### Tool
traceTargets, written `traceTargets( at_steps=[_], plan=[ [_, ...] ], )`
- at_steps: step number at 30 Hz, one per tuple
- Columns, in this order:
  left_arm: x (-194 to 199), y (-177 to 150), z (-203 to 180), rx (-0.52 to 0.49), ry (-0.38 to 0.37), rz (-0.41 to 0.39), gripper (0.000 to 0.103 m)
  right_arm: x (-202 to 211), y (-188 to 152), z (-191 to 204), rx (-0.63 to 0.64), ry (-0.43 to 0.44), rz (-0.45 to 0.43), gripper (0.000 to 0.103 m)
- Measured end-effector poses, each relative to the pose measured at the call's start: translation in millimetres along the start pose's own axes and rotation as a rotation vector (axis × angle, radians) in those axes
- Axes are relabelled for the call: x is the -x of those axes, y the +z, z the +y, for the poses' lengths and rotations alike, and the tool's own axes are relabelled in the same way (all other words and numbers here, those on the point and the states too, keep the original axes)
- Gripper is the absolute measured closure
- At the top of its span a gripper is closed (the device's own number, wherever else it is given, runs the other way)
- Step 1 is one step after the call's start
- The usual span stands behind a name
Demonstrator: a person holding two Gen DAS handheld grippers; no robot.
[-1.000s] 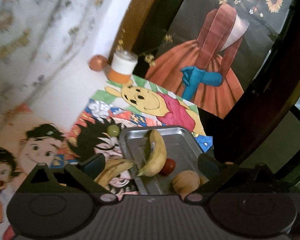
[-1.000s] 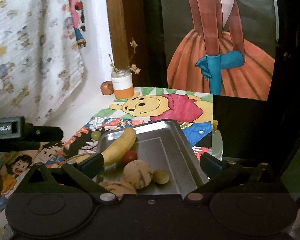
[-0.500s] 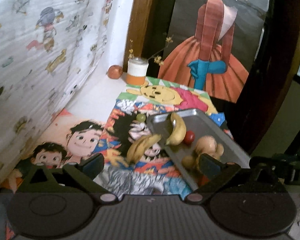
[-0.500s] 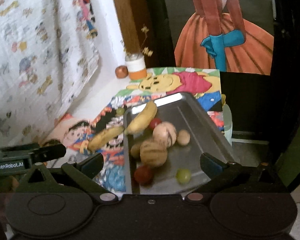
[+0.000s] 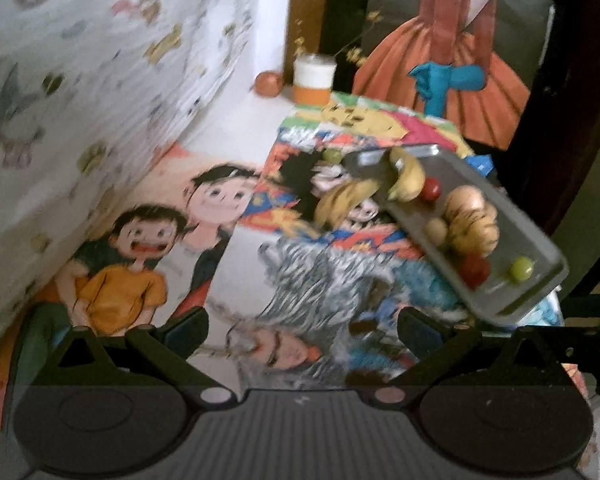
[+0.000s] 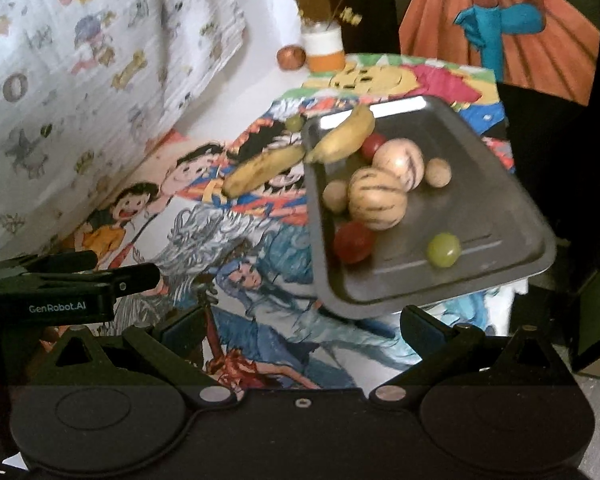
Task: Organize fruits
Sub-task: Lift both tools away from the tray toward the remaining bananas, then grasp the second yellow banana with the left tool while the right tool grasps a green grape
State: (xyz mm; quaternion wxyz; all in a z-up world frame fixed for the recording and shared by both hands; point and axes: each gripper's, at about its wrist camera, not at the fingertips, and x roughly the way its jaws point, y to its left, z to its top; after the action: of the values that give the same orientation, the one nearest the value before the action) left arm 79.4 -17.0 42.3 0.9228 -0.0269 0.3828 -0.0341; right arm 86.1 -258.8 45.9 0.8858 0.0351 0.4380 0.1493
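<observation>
A grey metal tray (image 6: 496, 184) (image 5: 512, 220) sits on the right of the cartoon-covered table. In it lie a banana (image 6: 344, 136), two striped melons (image 6: 376, 198), small round tan fruits (image 6: 438, 172), red fruits (image 6: 352, 242) and a green grape (image 6: 443, 250). A second banana (image 6: 260, 170) (image 5: 344, 200) lies on the table just left of the tray. Another green grape (image 6: 294, 122) lies behind it. My left gripper (image 5: 302, 326) and right gripper (image 6: 302, 326) are both open and empty, held back from the fruits near the table's front.
A white and orange jar (image 6: 324, 50) with dried flowers and a reddish fruit (image 6: 290, 57) stand at the back by the wall. A patterned cloth (image 6: 80, 80) hangs on the left. The left gripper's body (image 6: 60, 288) shows at the right view's left edge.
Both grippers have pulled back and up from the tray, so more of the table shows. The fruits have not moved.
</observation>
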Motion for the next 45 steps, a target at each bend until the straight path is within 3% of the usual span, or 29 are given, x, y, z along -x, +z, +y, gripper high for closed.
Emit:
traceTargets(
  at_steps=[15, 21, 23, 27, 34, 41, 45],
  plan=[
    [-15, -4, 32, 0.099, 0.096, 0.059, 0.0, -16, 4, 4, 0.02, 0.032, 0.046, 0.001],
    [-18, 2, 37, 0.105, 0.108, 0.056, 0.0, 0, 40, -13, -0.098, 0.167, 0.012, 0.001],
    [-18, 5, 38, 0.109, 0.112, 0.049, 0.0, 9, 57, -15, -0.109, 0.177, -0.019, 0.0],
    [-14, 11, 38, 0.108, 0.11, 0.027, 0.0, 27, 89, -6, -0.007, 0.131, -0.093, 0.0],
    [-8, 30, 39, 0.086, 0.099, -0.04, 0.0, 40, 130, 7, 0.158, 0.135, -0.148, 0.0],
    [-8, 50, 31, 0.043, 0.019, -0.118, 0.0, 43, 178, 22, 0.435, 0.177, -0.182, 0.0],
    [-20, 64, 19, -0.01, 0.0, -0.139, 0.0, 21, 209, 27, 0.52, 0.22, -0.117, 0.001]
  ],
)
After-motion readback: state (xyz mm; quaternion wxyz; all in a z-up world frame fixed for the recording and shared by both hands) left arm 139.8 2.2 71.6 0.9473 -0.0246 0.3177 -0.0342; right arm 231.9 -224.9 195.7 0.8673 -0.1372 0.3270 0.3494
